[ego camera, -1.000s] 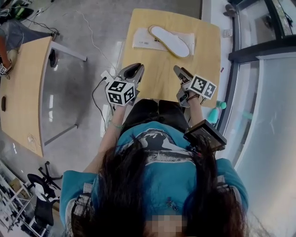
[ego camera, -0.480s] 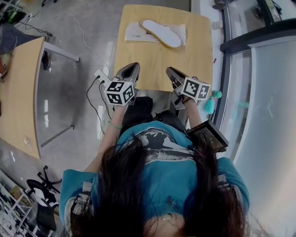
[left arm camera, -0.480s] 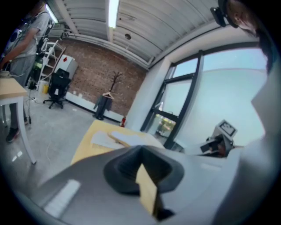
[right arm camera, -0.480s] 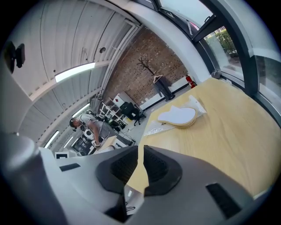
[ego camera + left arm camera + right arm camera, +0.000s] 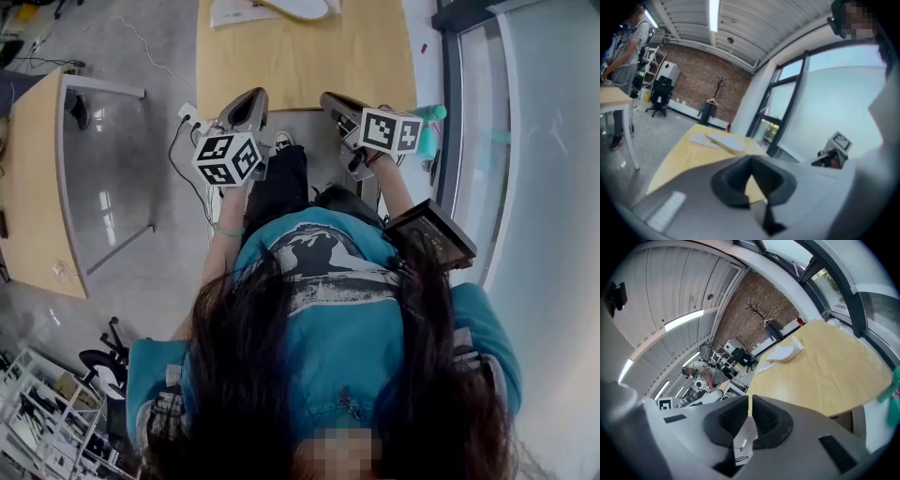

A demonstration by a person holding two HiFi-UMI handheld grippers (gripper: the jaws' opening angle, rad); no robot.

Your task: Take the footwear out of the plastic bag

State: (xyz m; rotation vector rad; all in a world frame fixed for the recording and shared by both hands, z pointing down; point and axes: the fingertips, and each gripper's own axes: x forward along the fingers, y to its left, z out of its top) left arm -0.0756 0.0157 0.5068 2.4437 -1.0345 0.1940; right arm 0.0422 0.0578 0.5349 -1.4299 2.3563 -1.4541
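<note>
Head view: footwear point(image 5: 298, 7) lies atop the plastic bag point(image 5: 230, 12), seemingly out; my left fingers point(image 5: 729, 183) and right fingers point(image 5: 727, 420) have just closed, empty.

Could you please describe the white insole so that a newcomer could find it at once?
Find the light wooden table beside the glass wall. At its far end lies a flat plastic bag, with the white insole lying on it. It alone is long, rounded and tan-edged.
</note>
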